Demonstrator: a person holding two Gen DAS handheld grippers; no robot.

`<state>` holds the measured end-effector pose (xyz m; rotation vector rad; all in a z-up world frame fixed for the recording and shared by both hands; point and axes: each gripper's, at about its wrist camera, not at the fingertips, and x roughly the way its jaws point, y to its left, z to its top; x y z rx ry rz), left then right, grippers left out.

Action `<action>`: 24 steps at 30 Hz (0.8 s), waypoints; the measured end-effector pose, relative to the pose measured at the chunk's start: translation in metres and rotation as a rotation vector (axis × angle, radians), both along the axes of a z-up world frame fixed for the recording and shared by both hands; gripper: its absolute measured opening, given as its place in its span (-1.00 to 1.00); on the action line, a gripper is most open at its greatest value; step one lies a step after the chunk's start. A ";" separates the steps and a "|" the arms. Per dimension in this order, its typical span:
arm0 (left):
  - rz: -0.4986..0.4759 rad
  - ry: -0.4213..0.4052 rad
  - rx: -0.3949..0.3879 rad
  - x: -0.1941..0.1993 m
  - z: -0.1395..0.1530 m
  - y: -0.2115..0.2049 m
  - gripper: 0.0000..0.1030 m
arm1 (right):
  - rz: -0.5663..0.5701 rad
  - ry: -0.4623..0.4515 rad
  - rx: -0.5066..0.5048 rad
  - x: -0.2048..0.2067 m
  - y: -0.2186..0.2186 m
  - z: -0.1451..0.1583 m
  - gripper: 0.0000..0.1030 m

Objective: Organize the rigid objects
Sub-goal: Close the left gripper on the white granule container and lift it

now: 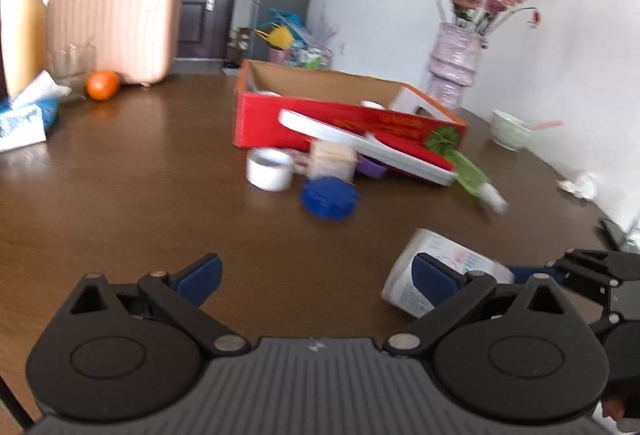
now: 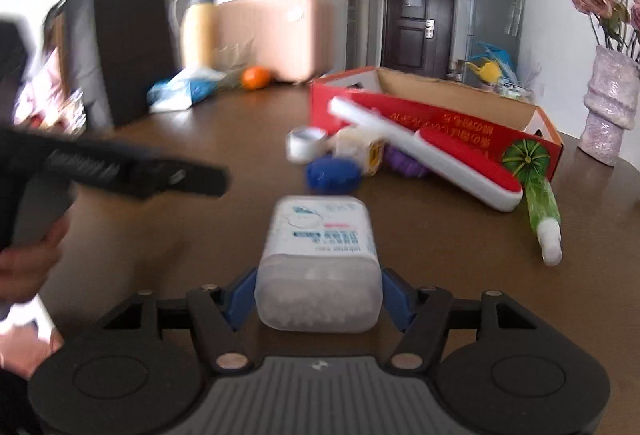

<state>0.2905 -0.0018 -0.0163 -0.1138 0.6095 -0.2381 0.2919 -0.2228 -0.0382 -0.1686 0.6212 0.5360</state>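
Note:
My right gripper (image 2: 318, 299) is shut on a white plastic bottle (image 2: 318, 259) with a printed label, held lengthwise a little above the brown table (image 2: 200, 227). In the left wrist view the same bottle (image 1: 440, 267) shows at lower right with the right gripper (image 1: 532, 275) around it. My left gripper (image 1: 316, 275) is open and empty above the table (image 1: 140, 195). Ahead lie a blue lid (image 1: 330, 197), a white cup (image 1: 270, 169), a cream box (image 1: 332, 157), a white-and-red brush (image 1: 372, 145), a green tube (image 1: 476, 179) and a red cardboard box (image 1: 340, 119).
A pink suitcase (image 1: 114, 27), an orange (image 1: 103, 85), a tissue pack (image 1: 24, 119) and a yellow flask (image 1: 24, 31) stand at the far left. A flower vase (image 1: 456, 67), a pale bowl (image 1: 510, 129) and crumpled paper (image 1: 580, 185) are on the right. A black bag (image 2: 120, 47) stands at left.

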 end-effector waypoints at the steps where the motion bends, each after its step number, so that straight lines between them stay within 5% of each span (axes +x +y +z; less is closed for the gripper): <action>1: -0.013 0.010 -0.010 -0.003 -0.001 -0.004 0.95 | -0.051 -0.008 -0.013 -0.007 -0.005 0.001 0.50; 4: -0.025 0.047 -0.030 -0.003 -0.006 -0.015 0.72 | -0.242 -0.009 0.059 -0.019 -0.032 0.004 0.59; 7: -0.031 0.079 -0.067 -0.001 -0.008 -0.022 0.57 | -0.275 0.046 0.189 -0.024 -0.055 0.006 0.52; 11: -0.053 0.106 -0.135 0.010 -0.006 -0.027 0.57 | -0.307 0.049 0.259 -0.024 -0.070 0.010 0.40; 15: -0.067 0.175 -0.160 0.037 -0.014 -0.035 0.67 | -0.316 0.126 0.437 -0.004 -0.085 0.002 0.20; 18: -0.088 0.192 -0.238 0.050 -0.019 -0.036 0.44 | -0.333 0.212 0.571 0.013 -0.087 -0.014 -0.07; 20: -0.114 0.211 -0.282 0.057 -0.023 -0.036 0.38 | -0.316 0.255 0.640 0.025 -0.086 -0.022 -0.07; 24: -0.147 0.238 -0.418 0.061 -0.033 -0.024 -0.05 | -0.299 0.252 0.649 0.035 -0.077 -0.025 -0.16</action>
